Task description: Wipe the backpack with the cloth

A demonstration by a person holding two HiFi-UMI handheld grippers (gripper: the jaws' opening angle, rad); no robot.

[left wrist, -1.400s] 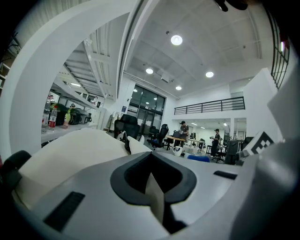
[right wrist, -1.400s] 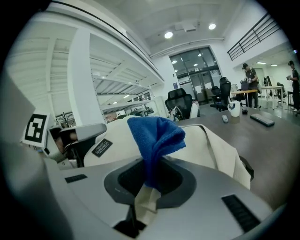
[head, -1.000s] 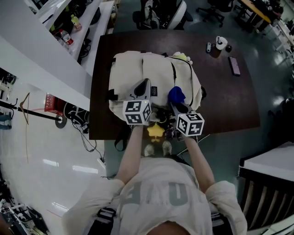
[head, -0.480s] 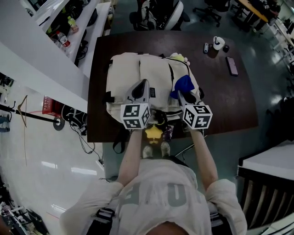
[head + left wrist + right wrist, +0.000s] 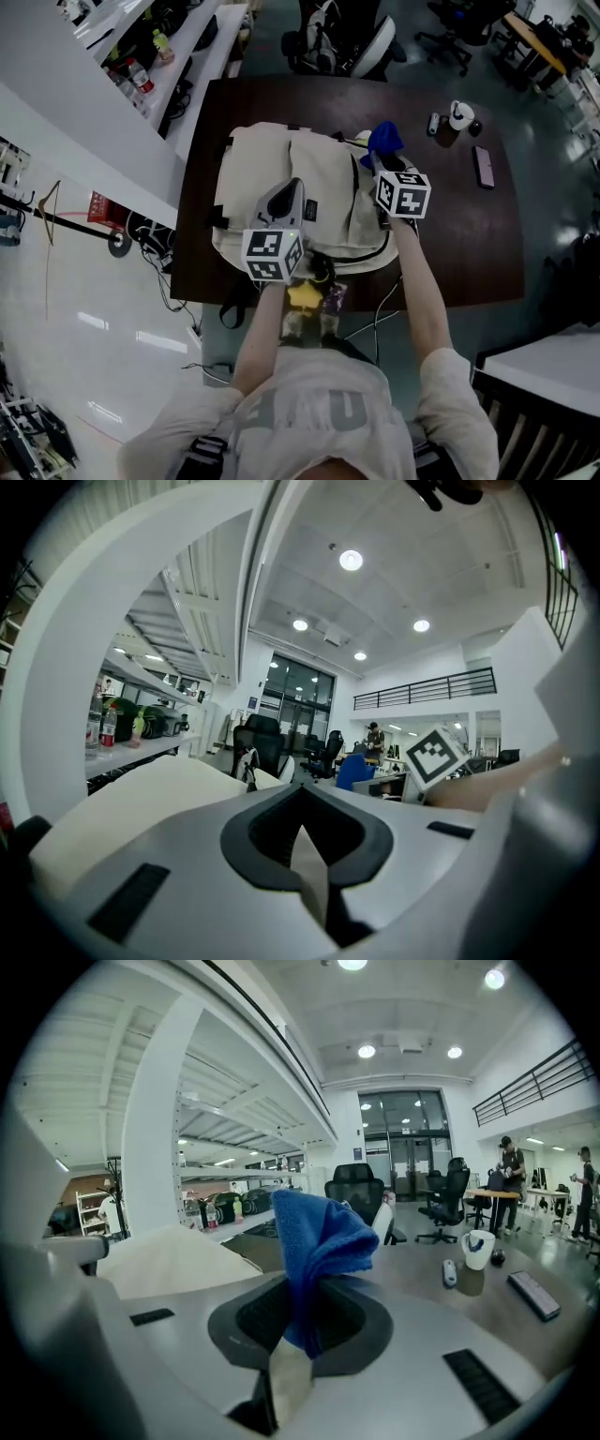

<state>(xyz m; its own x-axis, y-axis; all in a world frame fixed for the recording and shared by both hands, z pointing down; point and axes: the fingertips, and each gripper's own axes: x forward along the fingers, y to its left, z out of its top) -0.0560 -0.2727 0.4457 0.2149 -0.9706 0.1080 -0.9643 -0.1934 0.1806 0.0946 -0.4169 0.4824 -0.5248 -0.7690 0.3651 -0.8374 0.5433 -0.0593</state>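
The right gripper (image 5: 383, 161), clamped on the blue cloth (image 5: 384, 139), was at the far right corner of the backpack (image 5: 253, 169) on the worktop (image 5: 469, 234). The left gripper (image 5: 294, 185), jaws together and empty, rested mid-pack. Wiping seemed under way, unfinished.

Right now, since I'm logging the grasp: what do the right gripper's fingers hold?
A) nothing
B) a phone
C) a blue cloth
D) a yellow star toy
C: the right gripper is shut on the blue cloth, which sticks up from between its fingers.

The backpack (image 5: 253, 178) (beneath the left tongs (image 5: 292, 190)) is partly hidden.
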